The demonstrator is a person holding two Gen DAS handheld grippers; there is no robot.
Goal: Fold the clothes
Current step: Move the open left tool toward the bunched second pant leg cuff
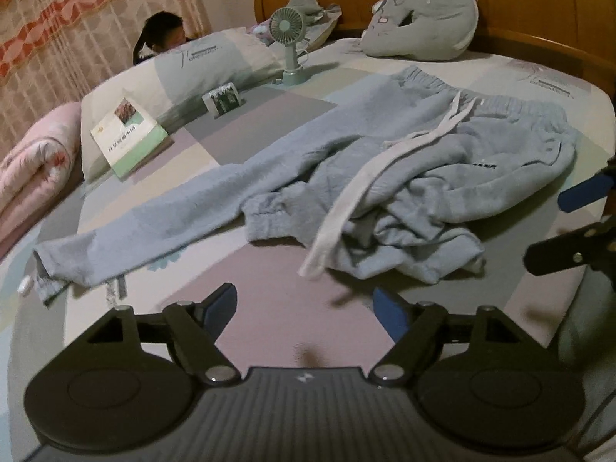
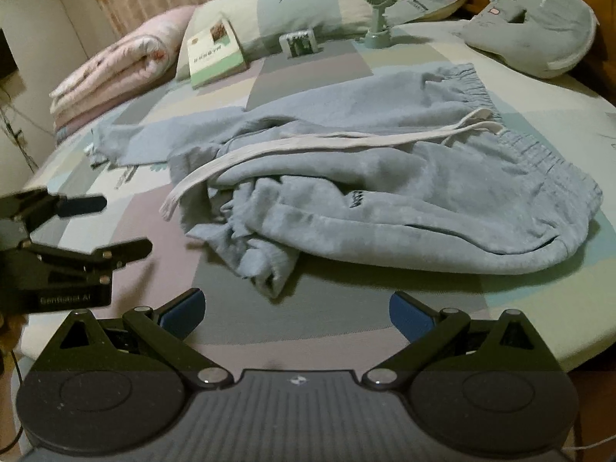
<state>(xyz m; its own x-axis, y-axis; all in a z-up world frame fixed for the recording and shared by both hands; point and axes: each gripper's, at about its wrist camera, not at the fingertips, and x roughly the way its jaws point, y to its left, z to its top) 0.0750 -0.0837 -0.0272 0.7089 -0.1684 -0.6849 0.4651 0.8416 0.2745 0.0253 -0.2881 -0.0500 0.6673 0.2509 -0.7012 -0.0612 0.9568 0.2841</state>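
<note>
The left gripper and right gripper are held released, nothing between their pads, above bare bedsheet. Beyond, toward twelve o'clock, light blue sweatpants are spread crumpled. Farther, at eleven o'clock, a book and fan are seen.

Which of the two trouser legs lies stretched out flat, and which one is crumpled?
The leg of the light blue sweatpants reaching toward the white-and-green book lies straight; the other leg is bunched nearer the cameras.
</note>
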